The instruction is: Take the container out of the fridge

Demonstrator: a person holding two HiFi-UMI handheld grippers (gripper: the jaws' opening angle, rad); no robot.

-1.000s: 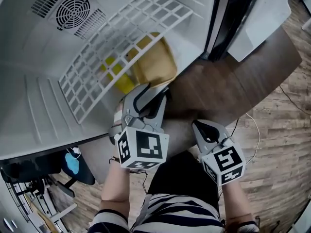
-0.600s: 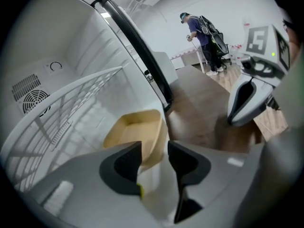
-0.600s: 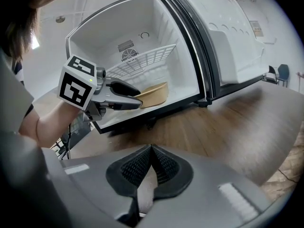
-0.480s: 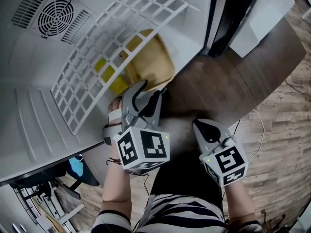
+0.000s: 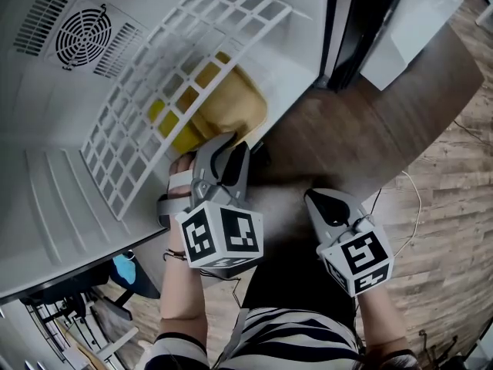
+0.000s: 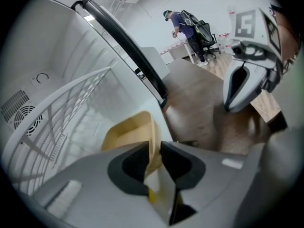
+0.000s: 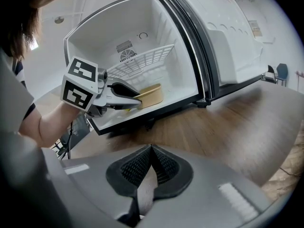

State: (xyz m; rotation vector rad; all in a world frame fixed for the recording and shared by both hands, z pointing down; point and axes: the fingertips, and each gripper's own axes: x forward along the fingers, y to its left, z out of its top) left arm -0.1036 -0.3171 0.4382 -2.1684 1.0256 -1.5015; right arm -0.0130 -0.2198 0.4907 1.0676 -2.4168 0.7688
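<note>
Tan plastic, the container (image 5: 231,102) sits inside the open fridge (image 5: 69,153), under the fridge's white wire shelf (image 5: 177,75) and close to its front edge. The left hand-held gripper (image 5: 231,149) is clenched on the container's near rim. The right hand-held gripper (image 5: 320,199) hangs outside the fridge, over the wooden worktop (image 5: 347,137) in front of it, with its jaws pressed together on nothing.

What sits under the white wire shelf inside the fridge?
A tan container, its near wall pinched by the left tool. Something yellow shows through the wire shelf, too covered to identify.
</note>
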